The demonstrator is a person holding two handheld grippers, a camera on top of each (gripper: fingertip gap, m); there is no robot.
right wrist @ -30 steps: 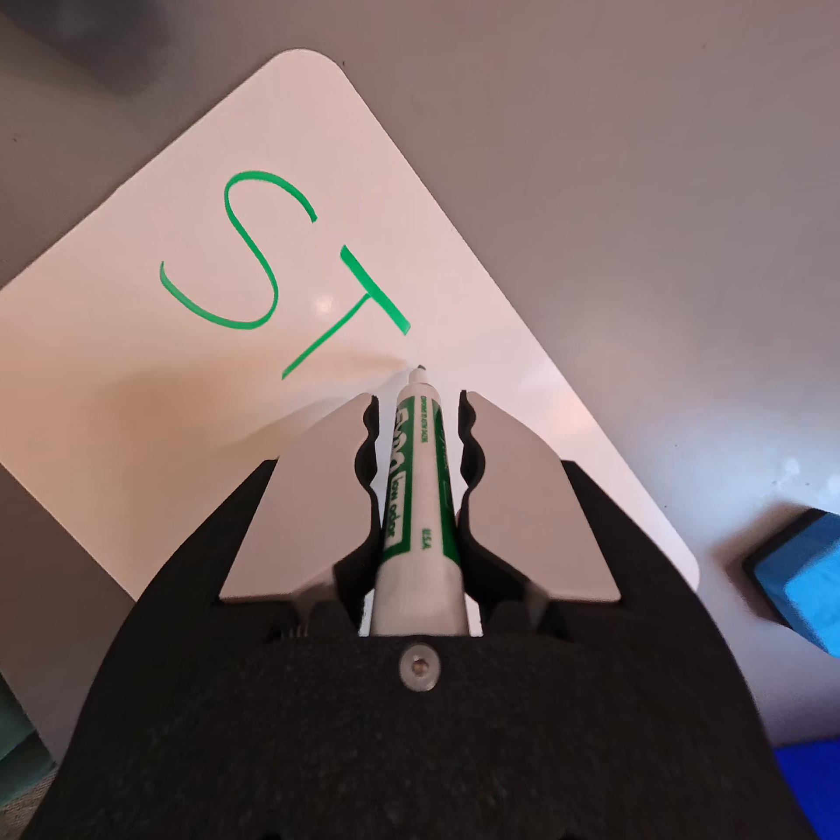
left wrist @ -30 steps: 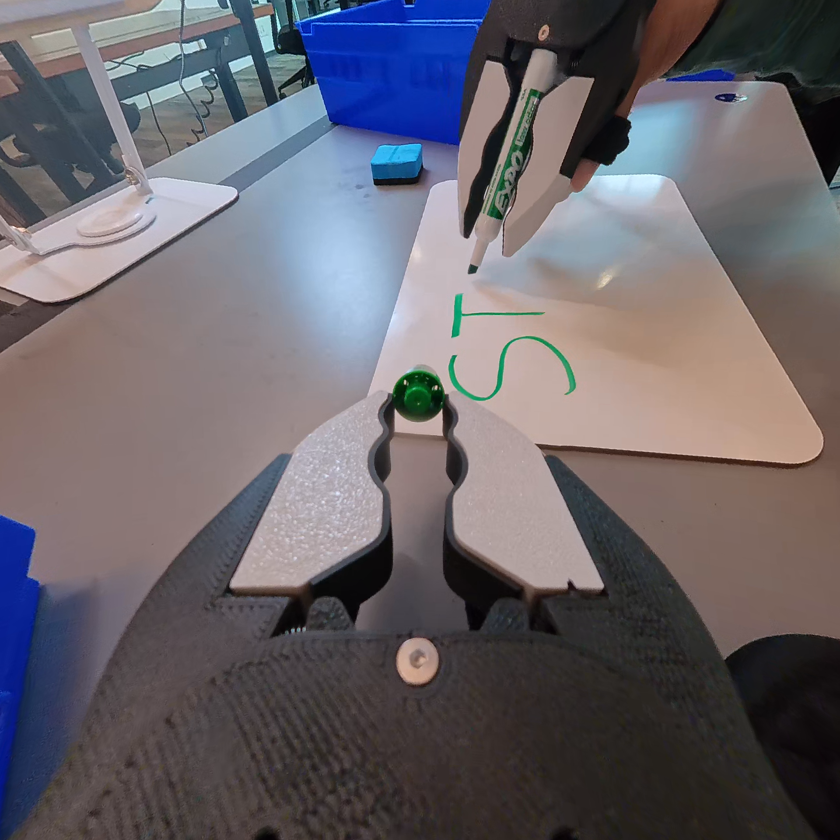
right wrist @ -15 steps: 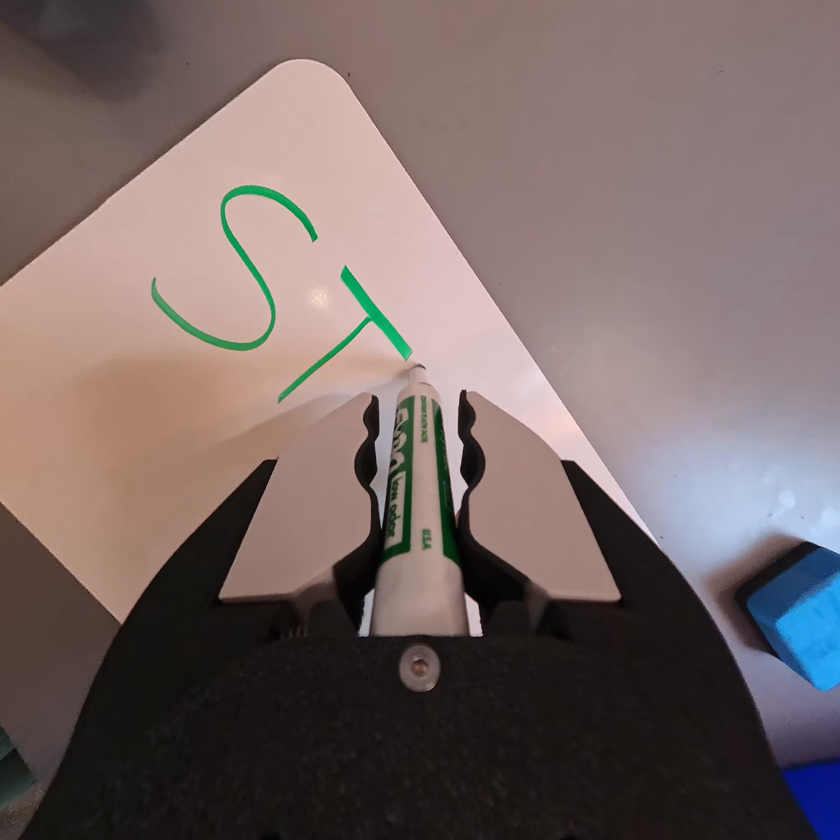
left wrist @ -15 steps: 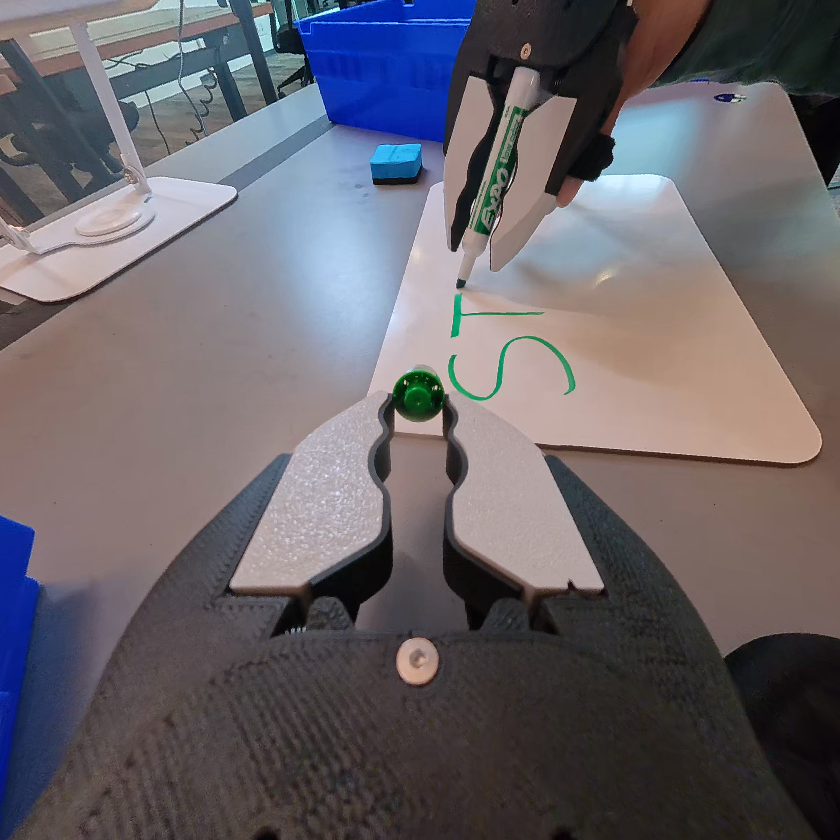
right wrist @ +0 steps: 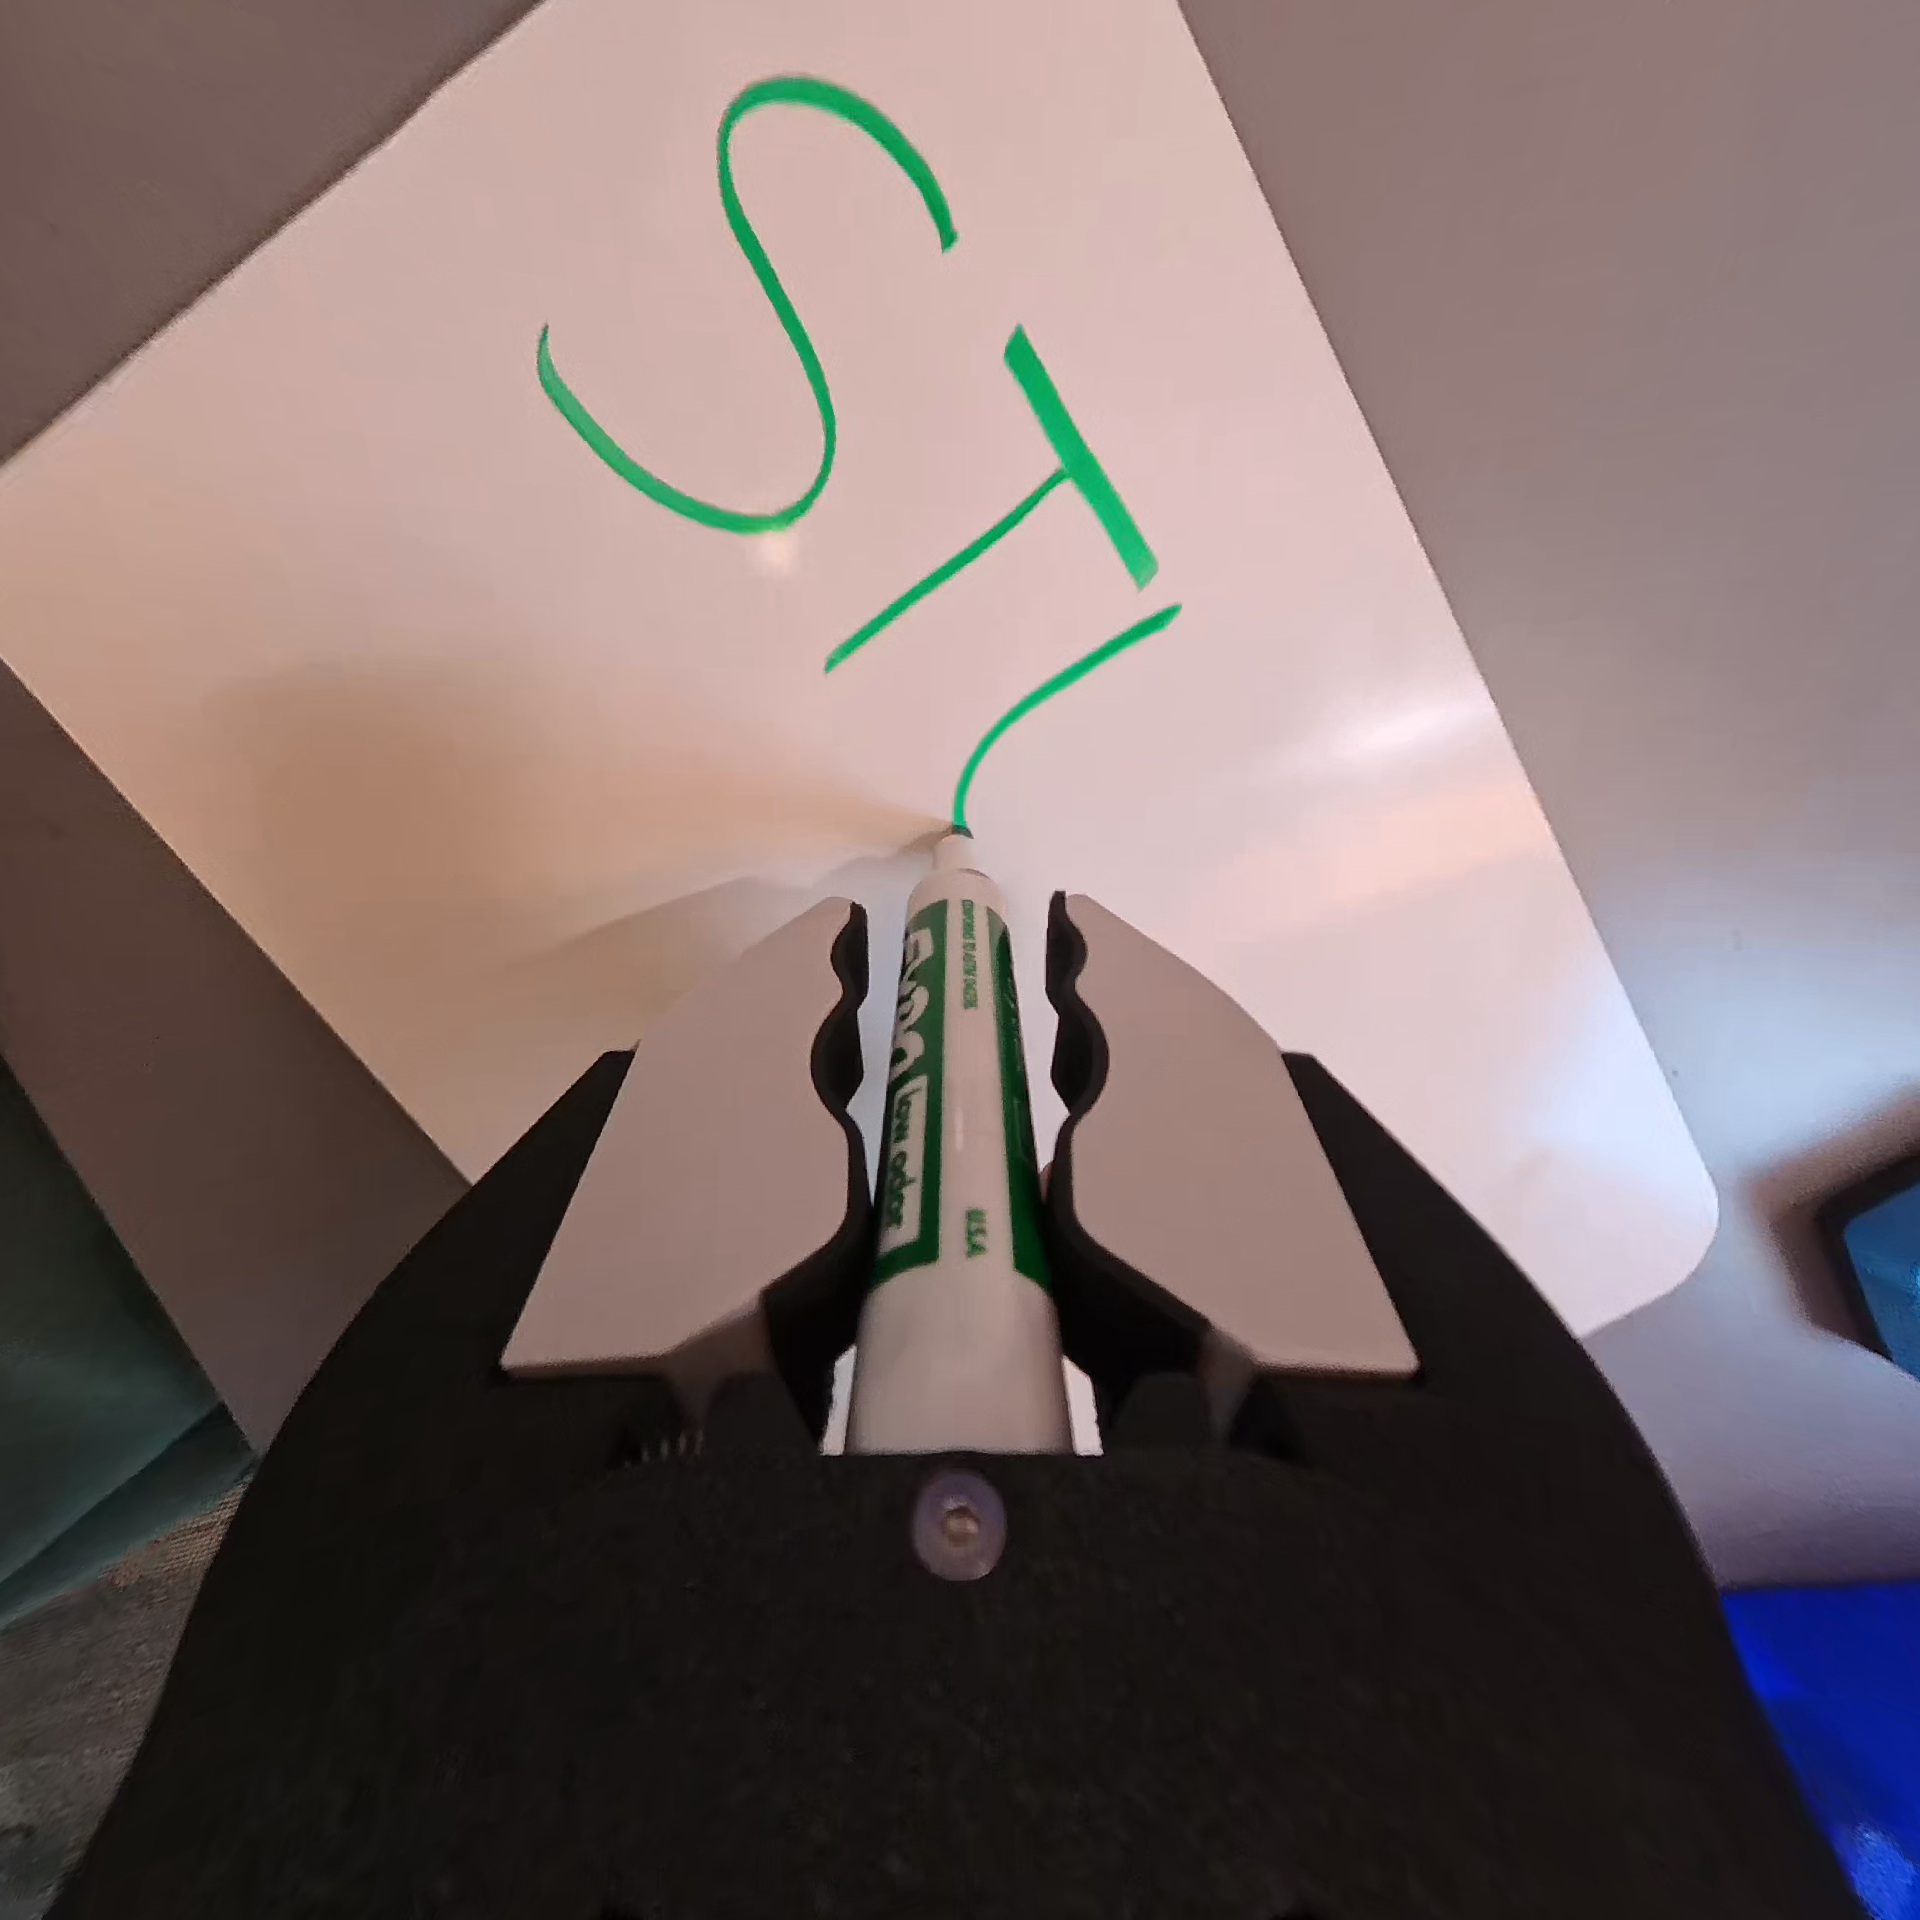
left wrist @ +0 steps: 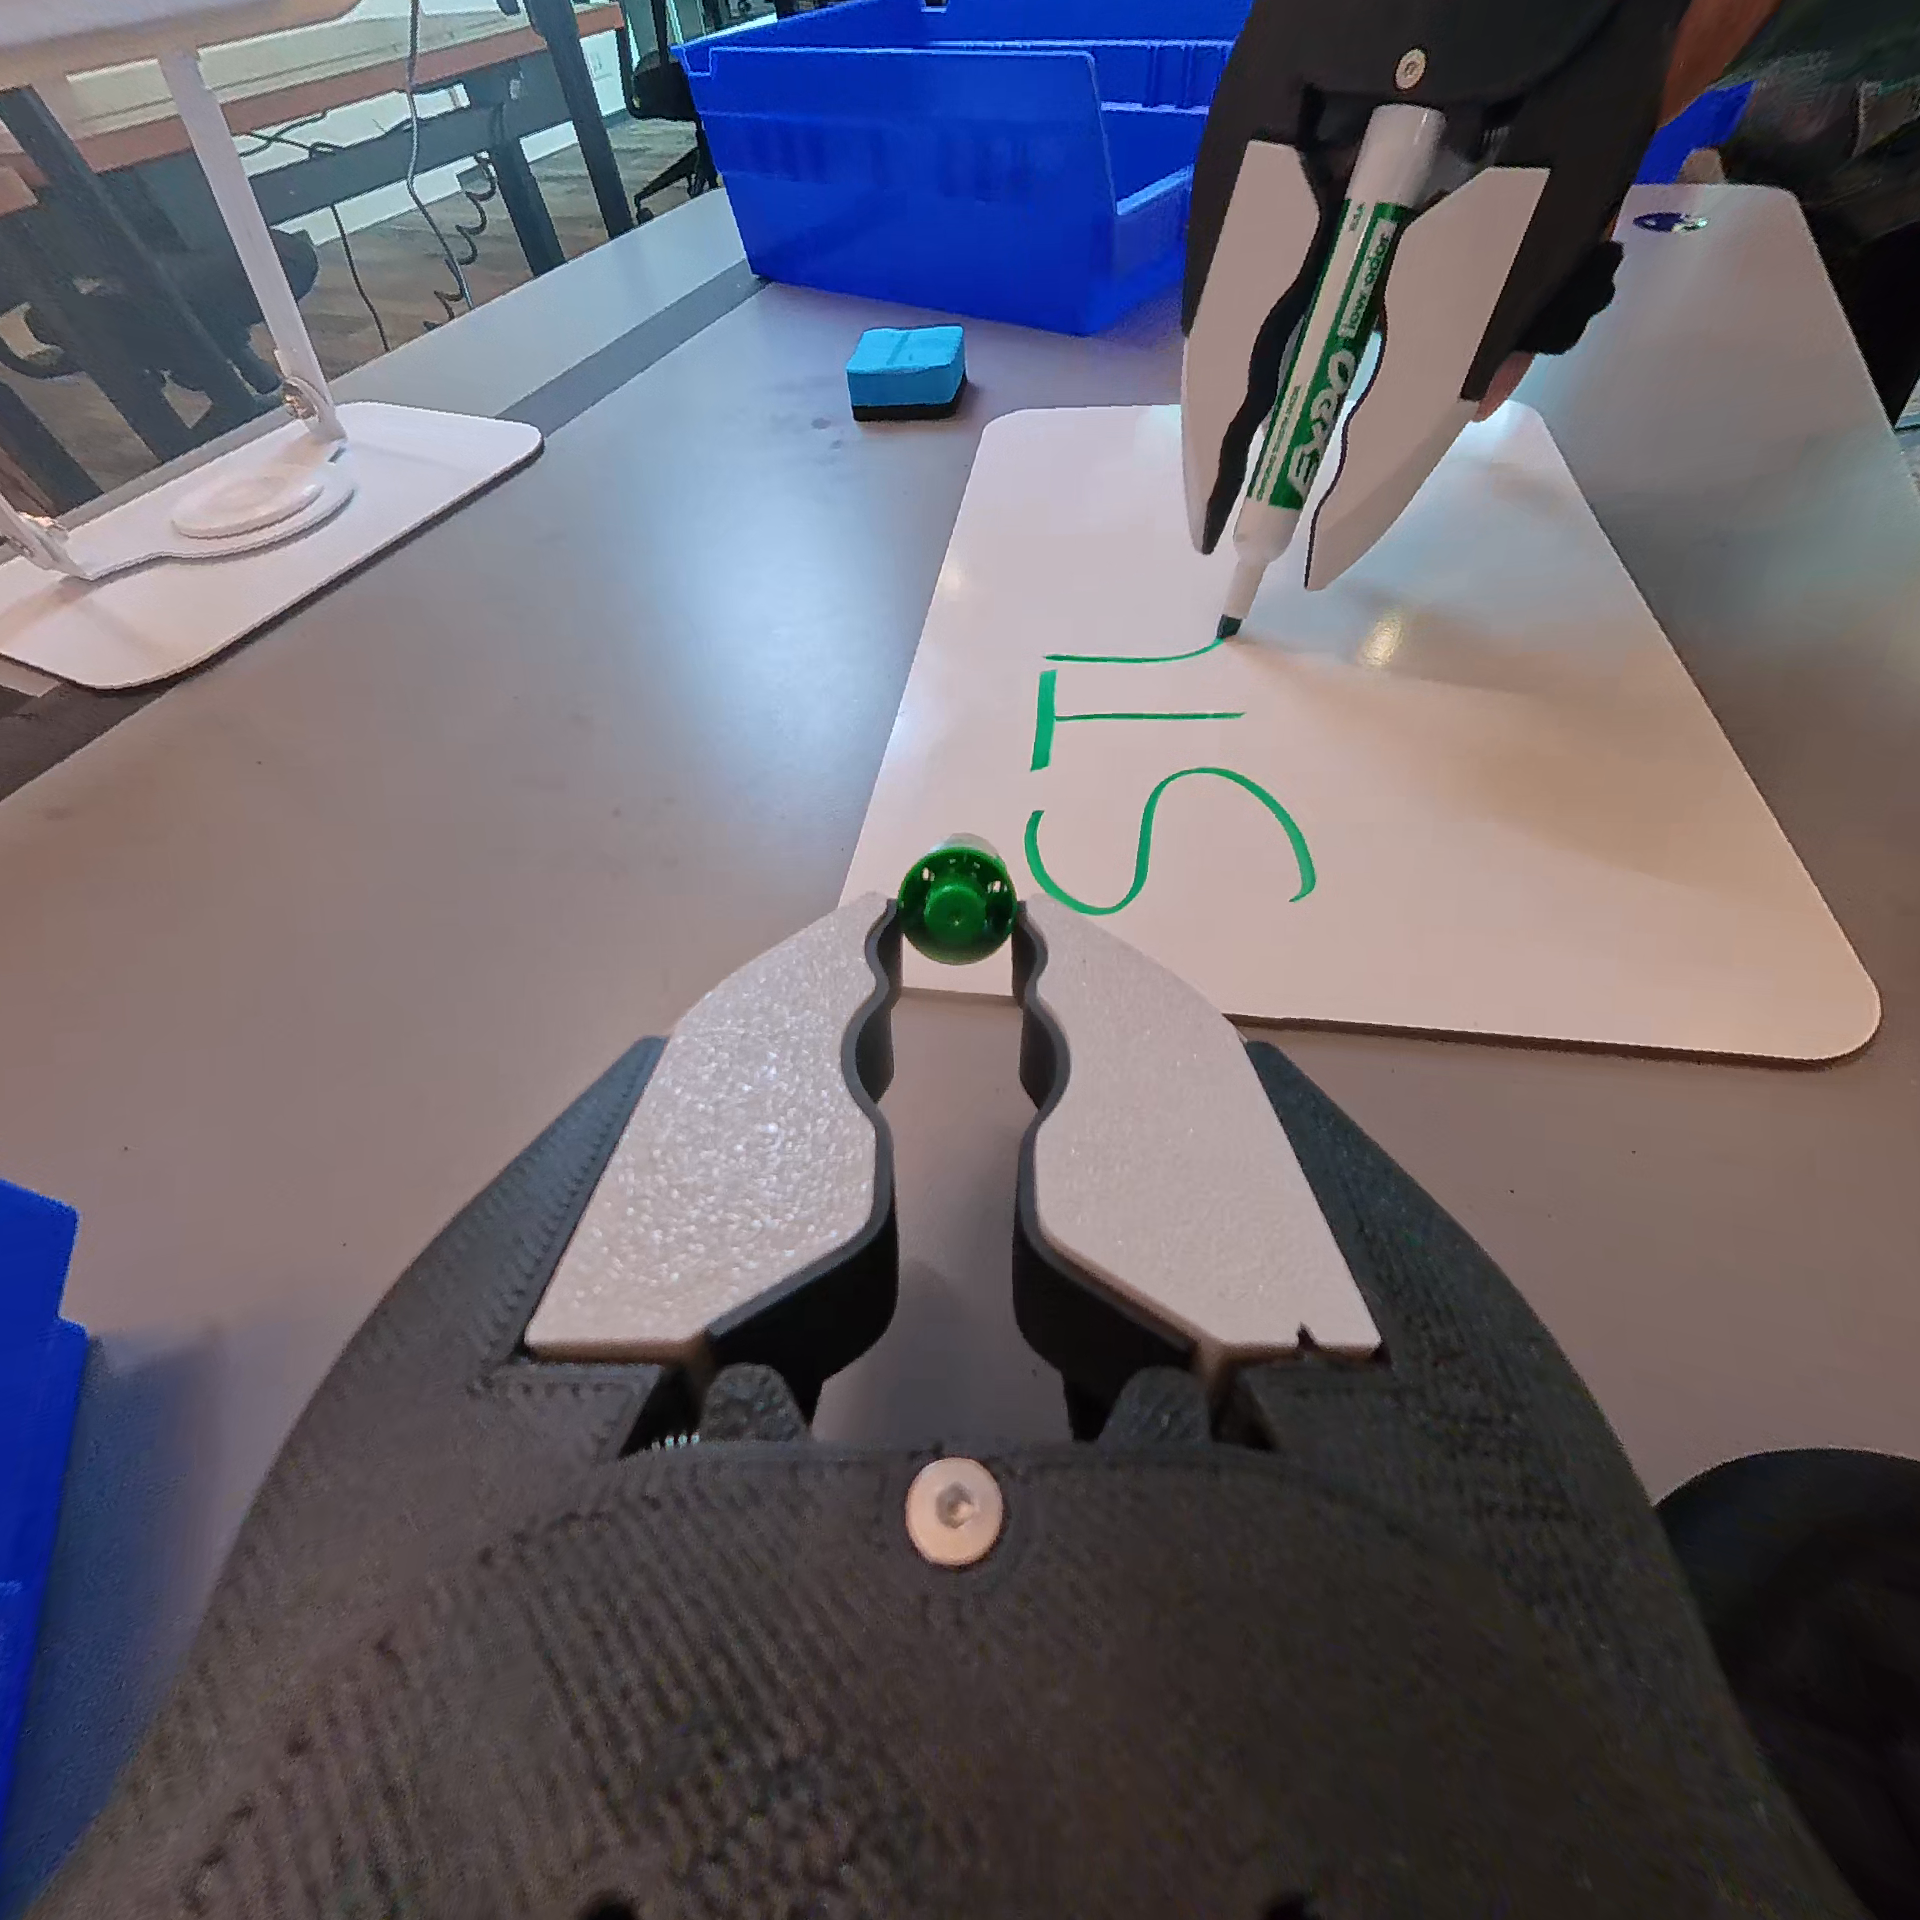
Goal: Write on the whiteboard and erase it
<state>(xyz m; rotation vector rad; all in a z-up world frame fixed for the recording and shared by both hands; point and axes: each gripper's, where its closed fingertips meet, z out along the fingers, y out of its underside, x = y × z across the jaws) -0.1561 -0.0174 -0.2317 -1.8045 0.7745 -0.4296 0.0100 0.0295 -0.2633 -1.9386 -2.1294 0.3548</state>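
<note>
A grey table (left wrist: pixel 436 852) is carrying the whole scene, and around the white whiteboard (left wrist: pixel 1558 831) several other things are sitting: a blue eraser (left wrist: pixel 906 369) with a dark underside is lying just beyond the board's far left corner, a large blue bin (left wrist: pixel 935 177) is standing behind it, and a white lamp base (left wrist: pixel 260 520) is resting well off to the left. A second white board (left wrist: pixel 1714 343) is lying farther back on the right. Nothing is lying on the writing area apart from the green strokes (left wrist: pixel 1164 769) near its left edge. The left gripper (left wrist: pixel 954 920) is hovering low at the board's near left corner, its two fingertips pressing on a green marker cap (left wrist: pixel 954 909) that is showing its round end toward the camera, its long axis running straight away along the fingers. The right gripper (right wrist: pixel 954 925) is clamping the green and white marker (right wrist: pixel 961 1143) farther back between its grooved pads, while the fingertips themselves are standing clear of the barrel. The marker's long axis is running along the fingers, tilting steeply down, with its tip (right wrist: pixel 958 831) touching the board at the end of a fresh curved green line (right wrist: pixel 1039 707). In the left wrist view the right gripper is blocking part of the blue bin and the board's far edge.
</note>
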